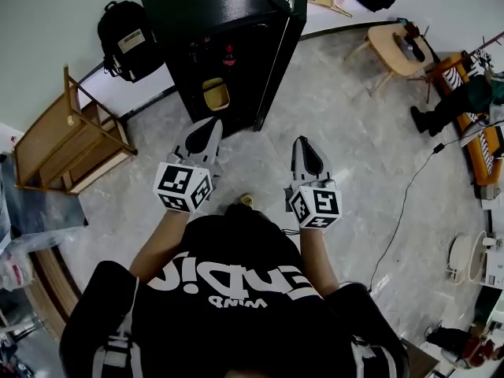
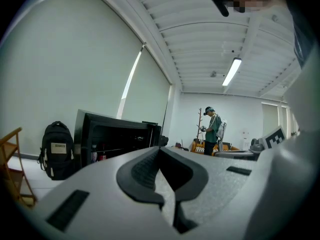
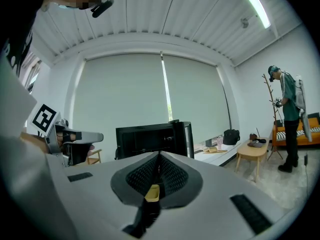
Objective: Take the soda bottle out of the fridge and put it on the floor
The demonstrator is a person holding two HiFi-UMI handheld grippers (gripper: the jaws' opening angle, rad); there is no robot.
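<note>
Claw, left (image 1: 211, 124): jaws together, nothing between them. It sits at the centre of the head view and points toward the fridge.

Claw, right (image 1: 304, 143): jaws together, nothing gripped. In the right gripper view a small yellow patch shows low in the throat behind the pads; what it is cannot be told. This claw is just right of the left one in the head view and does not touch it.

Fridge (image 1: 206, 14): black, at the top centre of the head view, well apart from both claws. Its door (image 1: 280, 46) stands open, swung to the right of the frame.

Soda bottle (image 1: 229, 54): a small item with red on it, on an upper shelf inside the fridge. It looks upright but is too small for detail. Neither claw touches it.

Yellow container (image 1: 215, 94): in the lower compartment of the fridge, below the bottle.

Floor (image 1: 354, 156): pale marbled tile, the place where the bottle is to go. A bare stretch lies between the claws and the fridge.

Progress, as judged: early.
- Done: the door is already open, so the shelf is reachable.
- Left:
  - close the gap to the fridge
  - part one claw's jaws and clamp the bottle
  - draw the bottle out clear of the shelf
  - lower it upright to the floor
  - let go
</note>
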